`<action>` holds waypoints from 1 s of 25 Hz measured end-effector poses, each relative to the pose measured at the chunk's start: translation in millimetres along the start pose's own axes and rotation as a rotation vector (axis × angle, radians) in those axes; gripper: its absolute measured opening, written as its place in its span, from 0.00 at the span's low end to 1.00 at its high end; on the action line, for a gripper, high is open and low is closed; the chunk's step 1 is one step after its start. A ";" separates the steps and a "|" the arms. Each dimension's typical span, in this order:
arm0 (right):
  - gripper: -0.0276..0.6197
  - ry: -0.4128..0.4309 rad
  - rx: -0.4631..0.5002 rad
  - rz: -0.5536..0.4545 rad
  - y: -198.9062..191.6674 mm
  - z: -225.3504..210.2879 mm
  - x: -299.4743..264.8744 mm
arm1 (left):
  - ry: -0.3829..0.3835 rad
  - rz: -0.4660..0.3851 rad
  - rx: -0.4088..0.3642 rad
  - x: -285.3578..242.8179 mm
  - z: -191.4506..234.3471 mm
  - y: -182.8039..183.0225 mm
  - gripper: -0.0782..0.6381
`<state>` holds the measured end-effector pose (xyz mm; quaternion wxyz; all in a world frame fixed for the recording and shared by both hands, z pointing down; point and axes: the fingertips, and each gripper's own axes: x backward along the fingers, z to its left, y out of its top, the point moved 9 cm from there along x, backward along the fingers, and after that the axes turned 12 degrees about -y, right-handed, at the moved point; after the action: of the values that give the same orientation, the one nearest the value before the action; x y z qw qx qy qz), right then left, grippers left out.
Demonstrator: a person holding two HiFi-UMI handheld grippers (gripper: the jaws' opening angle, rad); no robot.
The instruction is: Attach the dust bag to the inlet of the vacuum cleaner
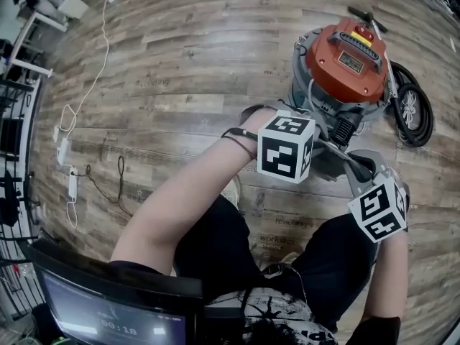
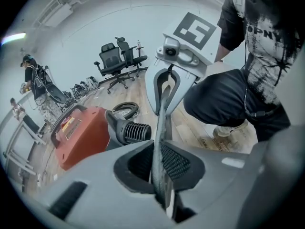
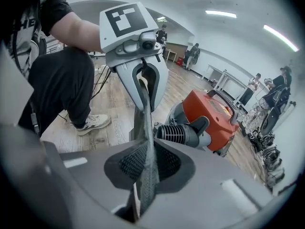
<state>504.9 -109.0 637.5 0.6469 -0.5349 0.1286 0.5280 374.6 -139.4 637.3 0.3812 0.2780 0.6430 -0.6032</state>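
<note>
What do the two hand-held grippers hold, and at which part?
Both hold the grey dust bag: the left hand-held gripper pinches one end of its fabric, the right hand-held gripper the opposite end.

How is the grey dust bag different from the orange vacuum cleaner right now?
The dust bag is thin, floppy grey cloth; the vacuum cleaner is a hard, round machine with an orange top. The dust bag hangs in the air between the left gripper and right gripper, both with jaws shut on it; the vacuum cleaner stands on the wooden floor, and no gripper holds it. Shared: the vacuum cleaner's drum is grey too.
</note>
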 end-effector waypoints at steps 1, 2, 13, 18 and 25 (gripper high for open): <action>0.10 -0.001 -0.001 0.001 -0.3 -2.8 3.2 | 0.004 -0.004 0.002 1.3 0.0 3.7 0.16; 0.10 -0.003 0.002 0.002 -0.1 -4.4 6.0 | 0.007 -0.008 0.006 2.5 -0.6 6.5 0.16; 0.10 -0.027 -0.018 -0.016 7.0 -8.4 11.5 | 0.017 0.009 0.001 16.0 2.9 13.5 0.16; 0.10 -0.037 -0.012 0.016 1.3 -6.7 2.4 | 0.054 0.003 0.005 0.3 3.9 5.2 0.16; 0.10 -0.057 -0.021 0.025 -1.9 -6.6 -16.1 | 0.082 0.019 -0.015 -9.6 12.4 -5.5 0.16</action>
<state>502.5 -123.0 647.7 0.6381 -0.5245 0.1113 0.5526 377.3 -151.3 648.6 0.3625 0.3058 0.6597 -0.5830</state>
